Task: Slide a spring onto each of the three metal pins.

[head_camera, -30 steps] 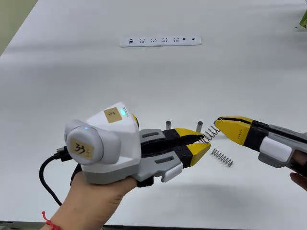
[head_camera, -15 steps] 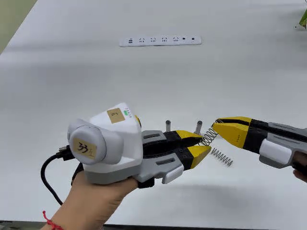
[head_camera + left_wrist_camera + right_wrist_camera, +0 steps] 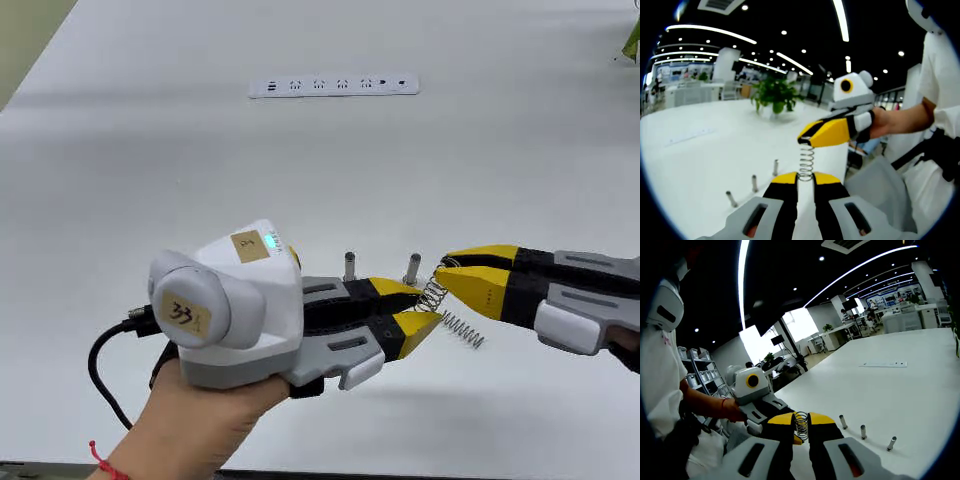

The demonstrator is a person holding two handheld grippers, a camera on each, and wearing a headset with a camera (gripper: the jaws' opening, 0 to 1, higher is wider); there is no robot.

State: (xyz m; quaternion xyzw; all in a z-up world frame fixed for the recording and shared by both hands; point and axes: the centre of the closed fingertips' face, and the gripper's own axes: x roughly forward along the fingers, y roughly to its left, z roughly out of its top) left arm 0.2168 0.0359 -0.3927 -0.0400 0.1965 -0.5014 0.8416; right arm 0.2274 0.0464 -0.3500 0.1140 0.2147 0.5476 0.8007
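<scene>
Head view: bright, even overhead light, soft shadows on white table [image 3: 300, 180], sharp. Gripper views: heavy fisheye bending; ceiling strip lights [image 3: 842, 20] glare.

Three pins [image 3: 843, 421] [image 3: 863, 431] [image 3: 891, 443], apparently two springs [image 3: 432, 293] [image 3: 462, 329]

Big white table [image 3: 150, 180]. A white power strip [image 3: 334, 86] lies flat on its far part, sockets up. The left gripper view catches a leafy green plant [image 3: 774, 95] by the table's edge. Behind that it's an open office: long strip lights [image 3: 841, 20] on a dark ceiling, and shelves [image 3: 697, 372] with boxes off to one side.
</scene>
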